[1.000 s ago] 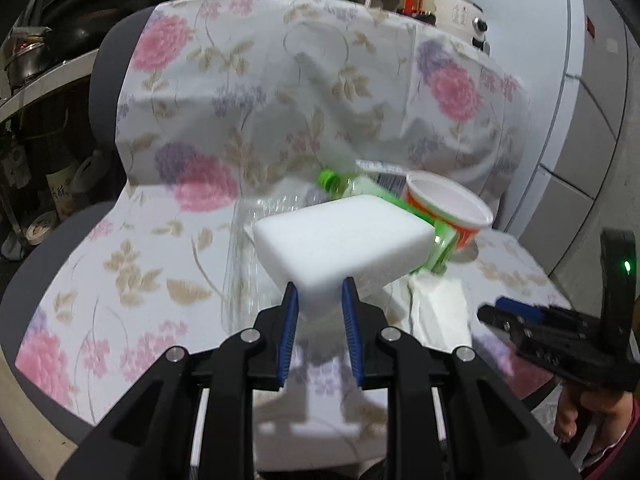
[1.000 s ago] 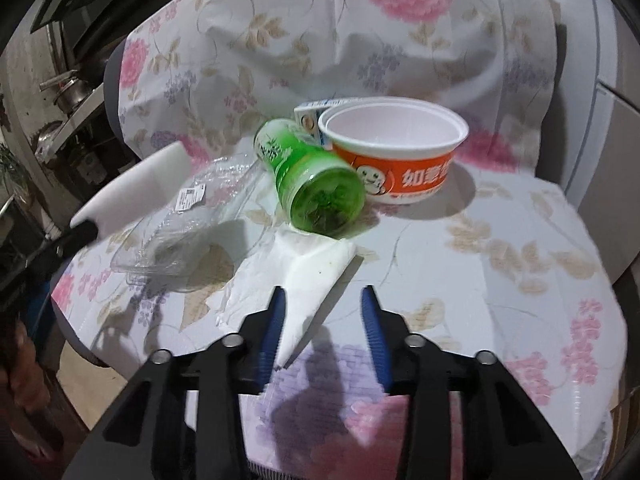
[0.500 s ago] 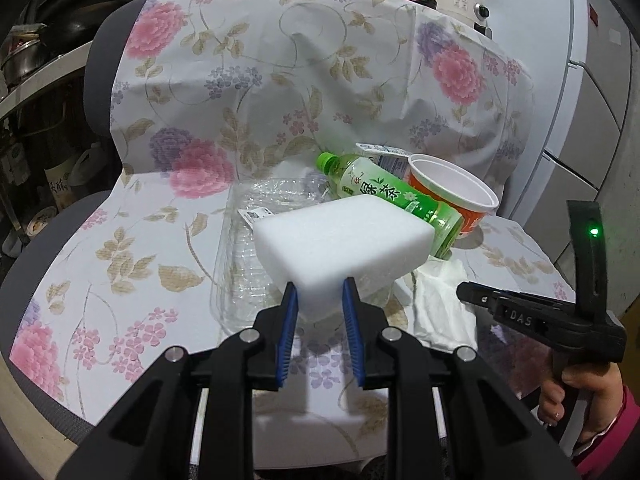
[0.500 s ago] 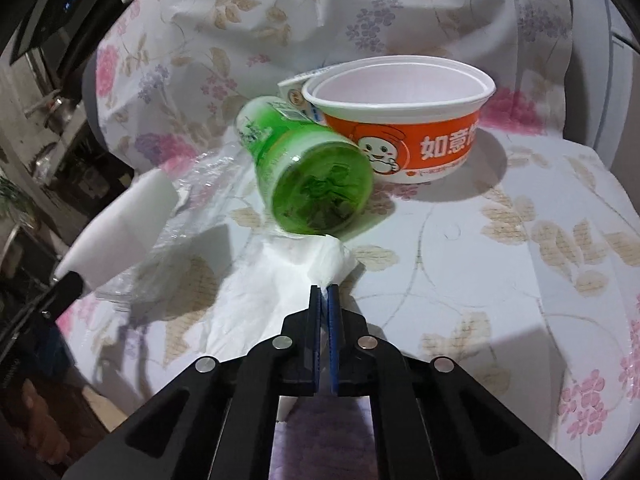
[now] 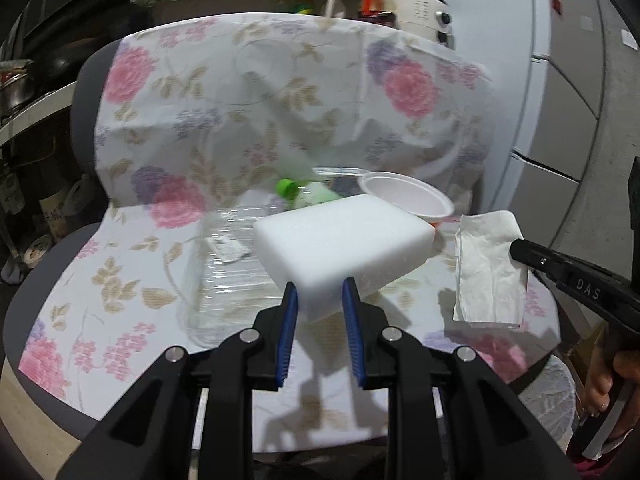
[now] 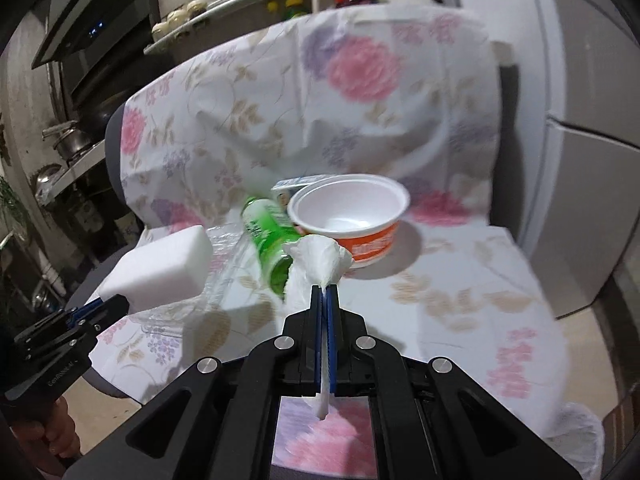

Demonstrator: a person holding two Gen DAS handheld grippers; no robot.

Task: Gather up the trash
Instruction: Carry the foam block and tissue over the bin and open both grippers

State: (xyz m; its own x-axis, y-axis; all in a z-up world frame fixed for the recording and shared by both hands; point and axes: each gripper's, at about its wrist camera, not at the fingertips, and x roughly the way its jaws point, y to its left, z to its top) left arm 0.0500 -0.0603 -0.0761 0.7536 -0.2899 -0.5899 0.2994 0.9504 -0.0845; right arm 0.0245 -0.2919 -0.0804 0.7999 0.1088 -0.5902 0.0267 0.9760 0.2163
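Matt foam block (image 5: 344,240), crumpled paper napkin (image 5: 490,264)

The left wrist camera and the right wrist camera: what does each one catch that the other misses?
Only the left wrist view shows the tissue hanging open as a flat sheet from the right tongs, and the label on the clear plastic container.

Only the right wrist view shows the orange outside of the noodle bowl, the green bottle's base, and a range hood at upper left.

Both show the white sponge clamped in the left tongs, the green bottle, and the floral cloth.
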